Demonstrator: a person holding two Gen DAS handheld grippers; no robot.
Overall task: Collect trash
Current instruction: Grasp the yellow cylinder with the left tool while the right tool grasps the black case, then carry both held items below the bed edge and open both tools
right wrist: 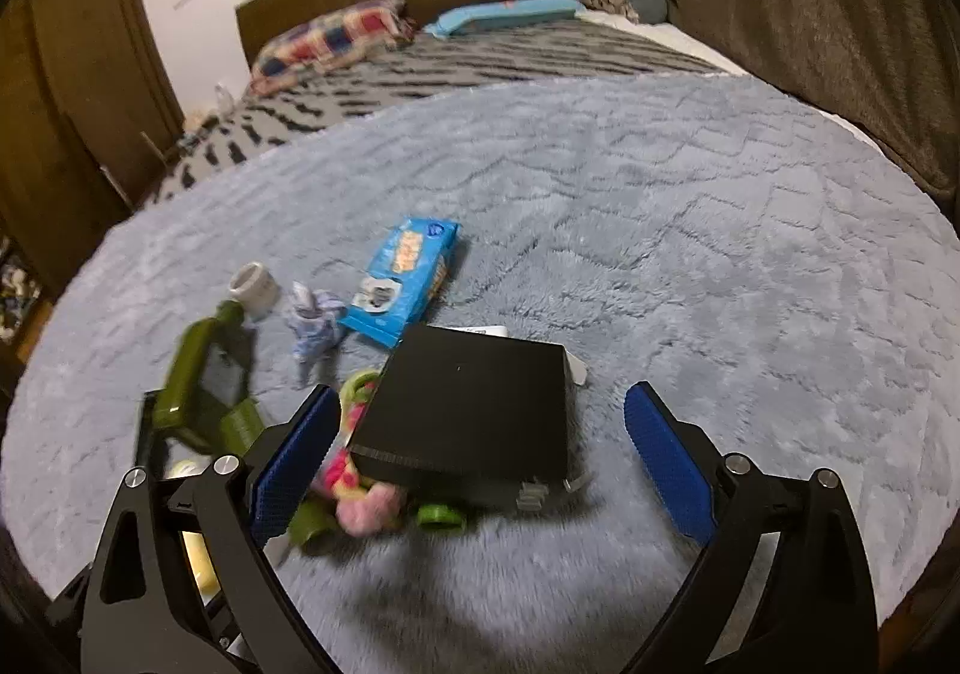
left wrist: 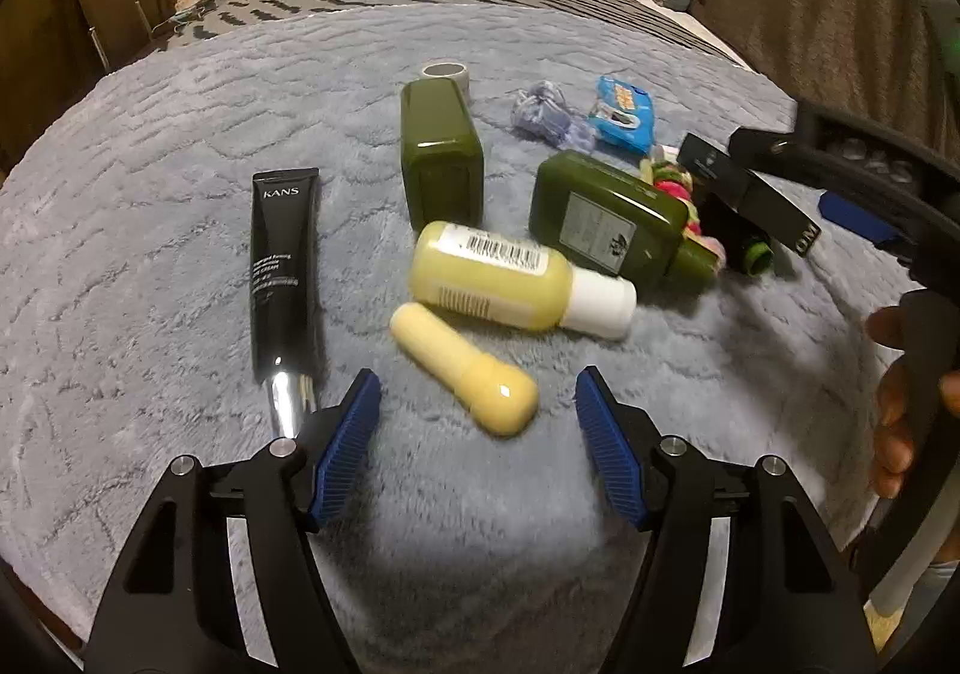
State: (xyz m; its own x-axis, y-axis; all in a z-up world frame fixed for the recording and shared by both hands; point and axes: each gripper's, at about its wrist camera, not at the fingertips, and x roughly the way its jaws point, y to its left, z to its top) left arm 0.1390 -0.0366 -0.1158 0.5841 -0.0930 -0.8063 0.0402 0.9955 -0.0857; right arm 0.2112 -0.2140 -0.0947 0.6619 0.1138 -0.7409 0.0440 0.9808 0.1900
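Trash lies on a grey fluffy blanket [left wrist: 150,254]. In the left wrist view my left gripper [left wrist: 478,404] is open, its blue pads either side of a small pale yellow bottle [left wrist: 462,368]. Beyond lie a larger yellow bottle with a white cap [left wrist: 516,278], a black KANS tube [left wrist: 285,272] and two green bottles [left wrist: 441,155] [left wrist: 618,221]. In the right wrist view my right gripper [right wrist: 483,428] is open just above a black box [right wrist: 474,410], which lies between its pads. A blue wrapper [right wrist: 408,278] and a crumpled bluish wrapper [right wrist: 312,323] lie farther off.
A tape roll [right wrist: 255,287] sits by a green bottle [right wrist: 204,380]. Pink and yellow scrunchies [right wrist: 360,494] and a green cap [right wrist: 441,515] lie under the box edge. Pillows [right wrist: 330,38] lie at the headboard and a brown curtain [right wrist: 810,14] hangs on the right.
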